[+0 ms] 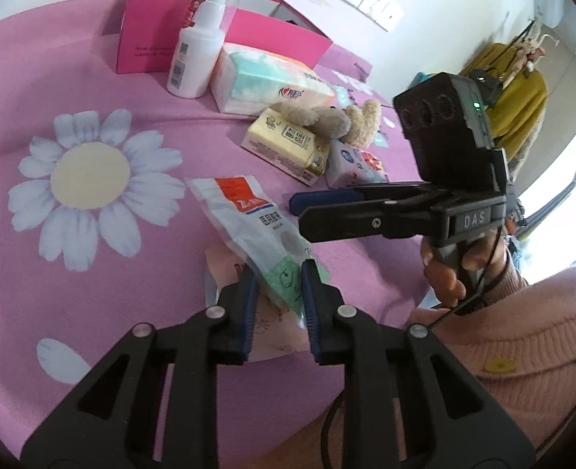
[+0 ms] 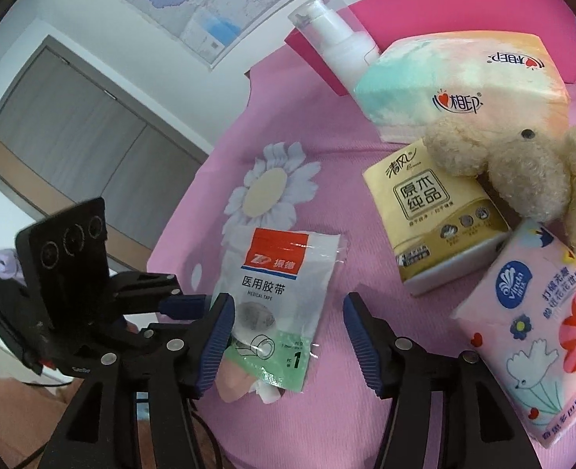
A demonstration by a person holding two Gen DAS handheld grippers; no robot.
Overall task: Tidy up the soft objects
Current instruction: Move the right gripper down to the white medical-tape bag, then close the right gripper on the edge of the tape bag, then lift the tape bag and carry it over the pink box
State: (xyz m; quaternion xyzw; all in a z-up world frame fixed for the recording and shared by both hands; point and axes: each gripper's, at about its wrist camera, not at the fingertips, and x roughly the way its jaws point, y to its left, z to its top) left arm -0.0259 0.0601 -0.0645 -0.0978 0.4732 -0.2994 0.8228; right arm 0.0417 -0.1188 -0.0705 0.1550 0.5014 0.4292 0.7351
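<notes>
A medical tape packet (image 1: 249, 219) with a red label lies on the pink cloth, over a pink flat packet (image 1: 272, 324). My left gripper (image 1: 278, 283) straddles the tape packet's near green end, fingers close on either side; contact is unclear. It also shows in the right wrist view (image 2: 182, 305). My right gripper (image 2: 288, 312) is open and empty, just right of the tape packet (image 2: 276, 285). In the left wrist view the right gripper (image 1: 299, 207) hovers beyond the packet. A plush bear (image 2: 522, 172), a yellow tissue pack (image 2: 440, 226), a pink tissue pack (image 2: 530, 336) and a pastel tissue pack (image 2: 464, 82) lie nearby.
A white pump bottle (image 1: 198, 51) stands in front of an open magenta box (image 1: 151, 39) at the back. The pink cloth carries a daisy print (image 1: 88, 179). My sweater-clad body (image 1: 503, 351) is at the lower right. A wall map (image 2: 194, 0) and a door (image 2: 73, 136) are behind.
</notes>
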